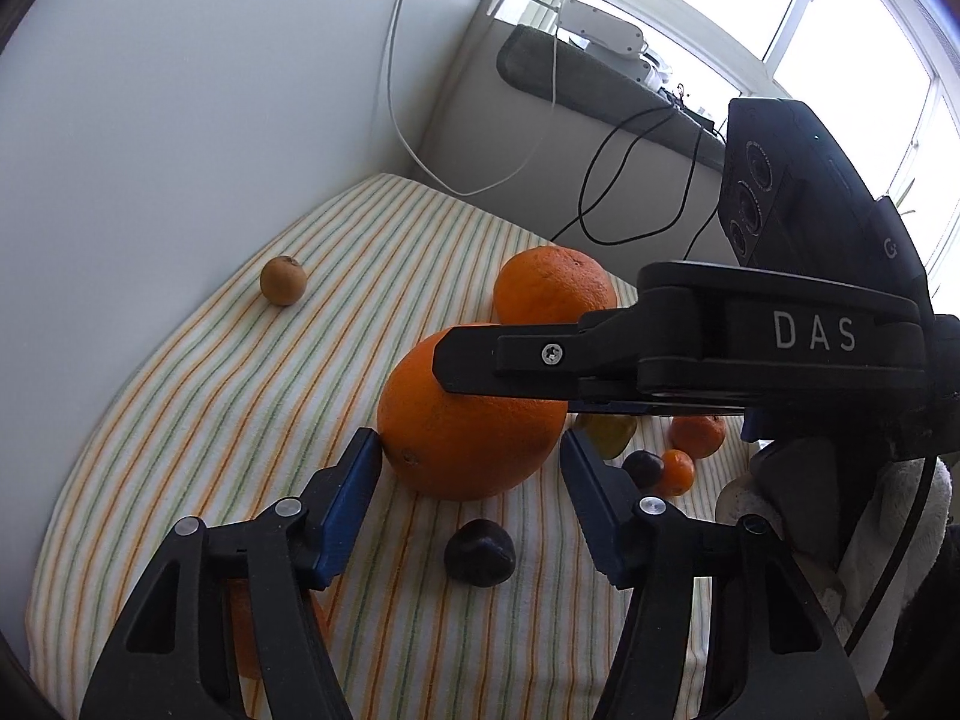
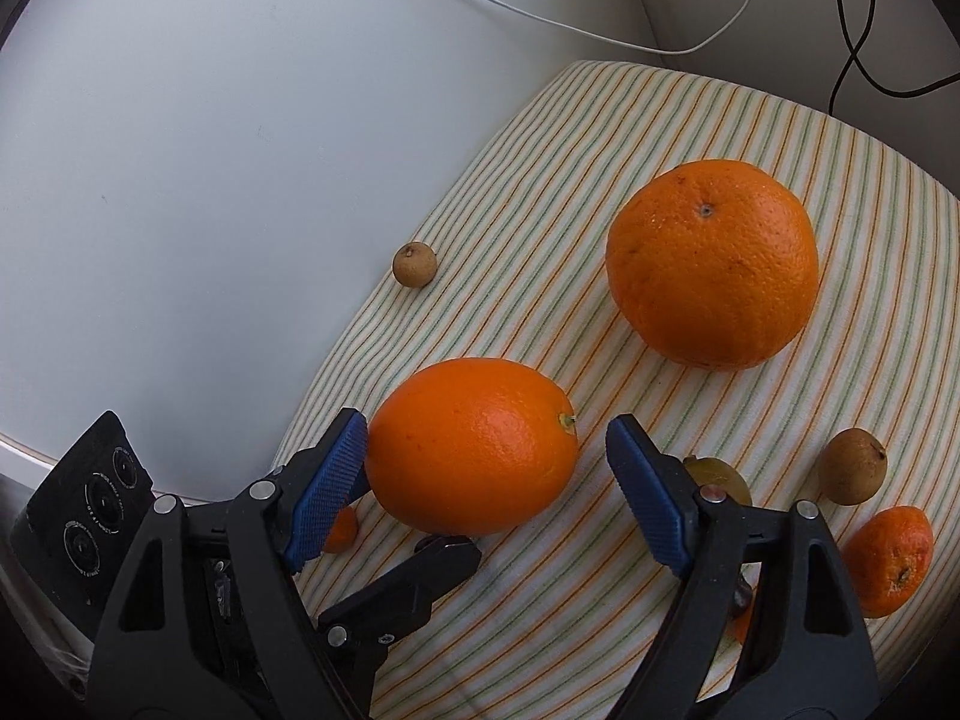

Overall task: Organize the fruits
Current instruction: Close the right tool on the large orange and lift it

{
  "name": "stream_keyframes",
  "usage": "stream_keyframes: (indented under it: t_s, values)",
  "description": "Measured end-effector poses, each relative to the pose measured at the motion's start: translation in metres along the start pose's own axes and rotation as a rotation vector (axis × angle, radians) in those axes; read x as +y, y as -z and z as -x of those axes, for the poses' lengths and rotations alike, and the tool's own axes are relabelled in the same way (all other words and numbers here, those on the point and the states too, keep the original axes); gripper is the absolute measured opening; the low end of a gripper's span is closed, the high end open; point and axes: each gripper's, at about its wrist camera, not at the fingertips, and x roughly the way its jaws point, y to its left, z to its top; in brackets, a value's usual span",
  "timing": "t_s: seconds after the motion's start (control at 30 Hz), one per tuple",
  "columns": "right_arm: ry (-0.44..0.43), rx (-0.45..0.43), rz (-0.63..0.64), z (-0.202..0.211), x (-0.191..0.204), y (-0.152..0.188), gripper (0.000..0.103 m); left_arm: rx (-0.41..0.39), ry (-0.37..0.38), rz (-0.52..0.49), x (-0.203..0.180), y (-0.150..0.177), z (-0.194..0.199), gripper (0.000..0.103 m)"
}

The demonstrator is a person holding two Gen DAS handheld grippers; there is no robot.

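Observation:
A medium orange [image 1: 474,438] [image 2: 474,450] rests on the striped cloth [image 1: 240,420] [image 2: 600,138]. My left gripper [image 1: 468,441] has both blue pad tips against the orange's sides, shut on it. My right gripper [image 2: 487,423] stands open around the same orange. Its left pad is at the peel and a small gap shows at the stem end. In the left wrist view one of the right gripper's fingers [image 1: 480,360] crosses the top of the orange. One of the left gripper's black fingers [image 2: 432,564] shows under the orange in the right wrist view.
A larger orange [image 1: 555,285] [image 2: 711,264] lies behind. A small brown fruit [image 1: 283,280] [image 2: 414,264] sits near the wall, another [image 2: 852,467] at right by a mandarin [image 2: 891,558]. A dark fruit [image 1: 480,552] lies close in front. Cables hang at the back.

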Motion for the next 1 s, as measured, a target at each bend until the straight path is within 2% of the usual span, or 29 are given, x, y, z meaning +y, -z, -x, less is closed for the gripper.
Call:
stream_keyframes:
  t_s: [0.13, 0.63, 1.0]
  values:
    - [-0.054, 0.012, -0.039, 0.003, -0.004, 0.002, 0.077, -0.004, -0.006, -0.003, 0.001, 0.002, 0.001, 0.058]
    - [-0.033, -0.013, -0.035, 0.02, 0.002, 0.01, 0.077, -0.02, -0.008, -0.018, -0.006, 0.0, 0.008, 0.058]
    - [-0.043, -0.071, -0.03, 0.058, 0.006, 0.018, 0.077, -0.062, 0.006, -0.07, -0.031, -0.001, 0.026, 0.058]
